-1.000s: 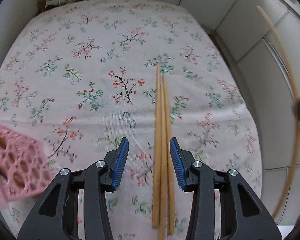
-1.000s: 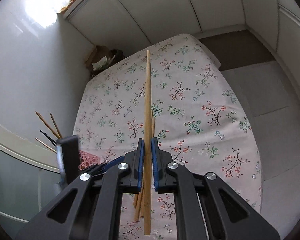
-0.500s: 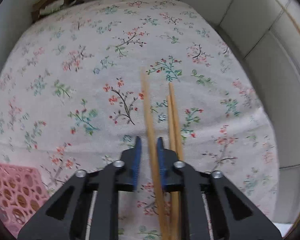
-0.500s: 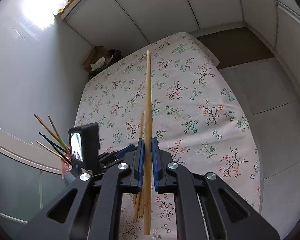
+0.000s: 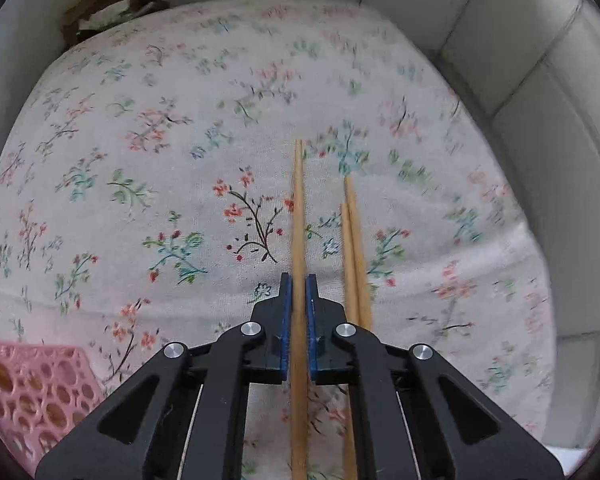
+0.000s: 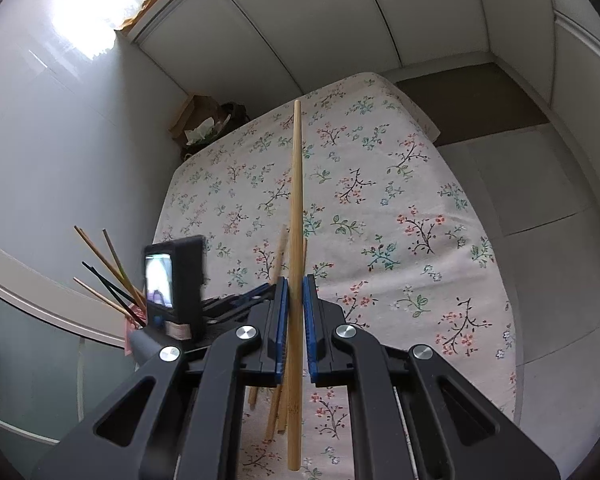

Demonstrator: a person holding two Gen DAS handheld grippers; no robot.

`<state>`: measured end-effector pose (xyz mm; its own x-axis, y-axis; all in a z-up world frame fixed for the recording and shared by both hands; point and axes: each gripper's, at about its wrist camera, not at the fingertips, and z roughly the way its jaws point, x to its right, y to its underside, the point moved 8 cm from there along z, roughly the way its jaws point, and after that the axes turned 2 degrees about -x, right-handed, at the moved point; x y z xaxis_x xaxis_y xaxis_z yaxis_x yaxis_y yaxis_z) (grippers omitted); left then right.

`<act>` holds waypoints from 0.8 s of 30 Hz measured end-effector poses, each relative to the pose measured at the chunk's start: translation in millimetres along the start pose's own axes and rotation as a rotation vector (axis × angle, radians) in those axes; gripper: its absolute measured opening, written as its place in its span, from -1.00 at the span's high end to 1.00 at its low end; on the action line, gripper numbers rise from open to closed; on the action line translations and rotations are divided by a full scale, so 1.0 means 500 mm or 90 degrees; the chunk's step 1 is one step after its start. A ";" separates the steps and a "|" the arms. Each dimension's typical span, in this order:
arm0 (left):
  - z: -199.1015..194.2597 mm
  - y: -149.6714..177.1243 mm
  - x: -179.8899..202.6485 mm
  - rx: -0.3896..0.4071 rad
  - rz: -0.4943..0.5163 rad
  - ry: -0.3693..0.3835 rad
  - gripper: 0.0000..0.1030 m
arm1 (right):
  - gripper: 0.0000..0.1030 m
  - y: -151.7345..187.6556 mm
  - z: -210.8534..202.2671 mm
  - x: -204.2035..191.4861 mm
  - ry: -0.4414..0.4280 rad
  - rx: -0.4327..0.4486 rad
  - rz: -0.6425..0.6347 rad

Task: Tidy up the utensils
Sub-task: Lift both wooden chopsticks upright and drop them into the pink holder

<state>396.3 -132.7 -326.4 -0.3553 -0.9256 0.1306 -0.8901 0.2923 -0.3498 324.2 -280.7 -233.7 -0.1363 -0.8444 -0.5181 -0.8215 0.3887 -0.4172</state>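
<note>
My left gripper (image 5: 296, 282) is shut on one bamboo chopstick (image 5: 298, 208) and holds it just above the floral cloth (image 5: 140, 160). Two more bamboo chopsticks (image 5: 354, 248) lie on the cloth just to its right. My right gripper (image 6: 295, 284) is shut on another bamboo chopstick (image 6: 296, 208), held high above the table. In the right wrist view the left gripper's body with its small screen (image 6: 174, 280) is below left, and loose chopsticks (image 6: 278, 400) lie under it.
A pink perforated basket (image 5: 28, 384) stands at the lower left; in the right wrist view several chopsticks (image 6: 108, 272) stick up out of it. A brown paper bag (image 6: 204, 120) sits at the table's far corner. White tiled walls surround the table.
My left gripper was open around three chopsticks on the cloth; it has shut on one and lifted it slightly left of the other two. My right gripper kept holding its chopstick.
</note>
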 end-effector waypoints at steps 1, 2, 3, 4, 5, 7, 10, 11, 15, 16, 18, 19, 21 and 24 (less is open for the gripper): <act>-0.032 -0.005 0.006 0.029 0.001 0.016 0.89 | 0.84 0.001 0.000 0.001 0.004 0.001 -0.002; -0.061 -0.008 0.010 0.051 0.003 0.031 0.89 | 0.84 0.001 -0.001 0.003 0.009 0.004 -0.007; -0.093 -0.011 0.018 0.076 0.007 0.051 0.89 | 0.84 0.002 -0.001 0.003 0.011 0.007 -0.012; -0.116 -0.012 0.024 0.094 0.011 0.062 0.89 | 0.84 0.001 -0.002 0.001 0.011 0.010 -0.015; -0.151 -0.012 0.028 0.124 0.019 0.071 0.89 | 0.84 0.000 -0.005 -0.003 0.008 0.015 -0.020; -0.198 -0.009 0.031 0.165 0.025 0.078 0.89 | 0.84 -0.001 -0.010 -0.014 0.000 0.025 -0.027; -0.248 -0.006 0.021 0.216 0.020 0.079 0.88 | 0.84 -0.001 -0.016 -0.031 -0.010 0.038 -0.041; -0.265 -0.004 0.012 0.234 0.015 0.087 0.88 | 0.84 0.000 -0.017 -0.037 -0.011 0.041 -0.045; -0.350 0.011 -0.042 0.319 0.014 0.081 0.88 | 0.85 0.003 -0.018 -0.050 -0.009 0.047 -0.058; -0.368 0.011 -0.060 0.338 0.008 0.080 0.88 | 0.85 0.004 -0.018 -0.051 -0.009 0.047 -0.059; -0.395 0.013 -0.090 0.364 -0.008 0.082 0.88 | 0.84 0.003 -0.018 -0.054 -0.010 0.051 -0.059; -0.416 0.015 -0.113 0.386 -0.020 0.079 0.88 | 0.84 0.003 -0.018 -0.055 -0.011 0.053 -0.058; -0.447 0.012 -0.141 0.421 -0.033 0.069 0.88 | 0.85 0.001 -0.019 -0.063 -0.016 0.060 -0.062; -0.487 0.021 -0.183 0.468 -0.054 0.043 0.88 | 0.85 0.001 -0.020 -0.078 -0.022 0.068 -0.072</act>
<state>349.9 13.6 -116.3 -0.3309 -0.9143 0.2334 -0.5035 -0.0381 -0.8631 323.5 -251.4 -206.1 -0.0260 -0.8723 -0.4883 -0.7672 0.3306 -0.5497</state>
